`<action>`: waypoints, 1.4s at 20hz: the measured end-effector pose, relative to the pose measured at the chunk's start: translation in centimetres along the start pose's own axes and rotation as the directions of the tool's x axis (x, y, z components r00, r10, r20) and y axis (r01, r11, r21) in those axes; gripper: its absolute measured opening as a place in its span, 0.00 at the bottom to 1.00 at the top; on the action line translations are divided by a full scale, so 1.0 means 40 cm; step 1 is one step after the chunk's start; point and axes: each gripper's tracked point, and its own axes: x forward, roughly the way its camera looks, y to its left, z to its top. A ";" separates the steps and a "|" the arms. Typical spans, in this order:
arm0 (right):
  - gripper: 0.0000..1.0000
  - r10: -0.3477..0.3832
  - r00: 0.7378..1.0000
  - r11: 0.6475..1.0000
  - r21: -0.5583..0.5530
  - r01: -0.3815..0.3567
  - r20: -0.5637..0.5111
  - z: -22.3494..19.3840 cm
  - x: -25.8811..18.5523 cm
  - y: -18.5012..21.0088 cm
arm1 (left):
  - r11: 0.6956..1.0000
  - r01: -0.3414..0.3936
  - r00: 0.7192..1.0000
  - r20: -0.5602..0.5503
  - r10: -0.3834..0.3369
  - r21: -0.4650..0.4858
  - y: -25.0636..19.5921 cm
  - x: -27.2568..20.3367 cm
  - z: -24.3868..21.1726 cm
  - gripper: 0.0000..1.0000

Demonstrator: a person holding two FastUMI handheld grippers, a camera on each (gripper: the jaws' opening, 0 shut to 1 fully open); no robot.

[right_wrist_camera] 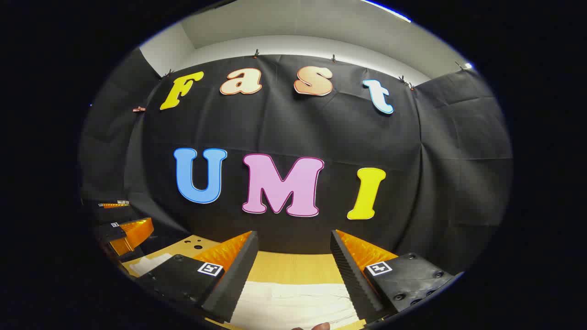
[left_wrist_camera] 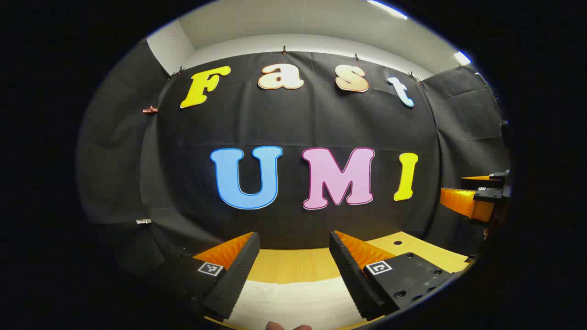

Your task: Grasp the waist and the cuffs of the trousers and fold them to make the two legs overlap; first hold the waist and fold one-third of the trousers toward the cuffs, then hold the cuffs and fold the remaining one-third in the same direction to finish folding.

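While both grippers, left (left_wrist_camera: 293, 270) and right (right_wrist_camera: 293, 270), hover jaws wide and empty: white trousers (right_wrist_camera: 293, 302) on counter (right_wrist_camera: 293, 268), soft, limp; pinch waist edge.

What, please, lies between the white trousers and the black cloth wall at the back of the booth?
In both views, only a bare strip of the wooden table separates the white trousers from the black cloth wall; nothing rests on that stretch.
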 end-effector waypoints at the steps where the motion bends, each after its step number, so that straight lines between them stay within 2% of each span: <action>1: 0.95 -0.001 1.000 1.000 0.002 0.000 0.001 0.002 0.001 -0.001 | 1.000 0.000 1.000 0.000 0.000 0.000 0.000 0.001 0.002 0.96; 7: 0.97 -0.001 1.000 1.000 0.006 0.001 0.031 0.016 0.003 0.000 | 1.000 0.008 1.000 0.014 -0.008 -0.004 -0.003 0.002 0.004 0.97; 10: 0.97 -0.074 0.992 0.994 -0.074 0.082 0.105 0.044 0.011 -0.043 | 1.000 0.014 0.999 0.048 -0.013 -0.019 -0.003 0.001 0.025 0.97; 12: 0.97 -0.055 0.994 0.993 -0.101 0.065 0.099 0.040 0.010 -0.028 | 0.999 0.025 0.997 0.072 -0.023 -0.021 -0.008 -0.002 0.039 0.97; 16: 0.97 -0.027 0.998 0.998 -0.052 0.031 0.064 0.026 0.012 -0.017 | 1.000 0.025 0.996 0.082 -0.026 0.011 -0.013 -0.002 0.041 0.98; 19: 0.97 -0.014 0.999 0.998 -0.061 0.017 0.050 0.014 0.016 -0.025 | 0.999 0.031 0.994 0.099 -0.035 0.044 -0.010 -0.003 0.045 0.98; 21: 0.97 -0.011 0.998 0.992 -0.124 0.018 0.056 0.015 0.014 -0.039 | 0.993 0.023 0.993 0.114 -0.037 0.116 0.007 0.002 0.039 0.98; 23: 0.97 -0.014 0.998 0.976 -0.217 0.027 0.062 0.015 0.014 -0.063 | 0.976 -0.026 0.991 0.136 -0.004 0.215 0.054 0.010 0.036 0.96; 26: 0.97 -0.004 0.997 0.937 -0.348 0.031 0.078 0.014 0.010 -0.091 | 0.929 -0.040 0.990 0.140 -0.012 0.368 0.083 0.014 0.007 0.97; 28: 0.97 0.016 0.998 0.896 -0.443 0.016 0.067 -0.004 0.010 -0.103 | 0.887 -0.041 0.990 0.141 -0.027 0.460 0.101 0.014 -0.010 0.96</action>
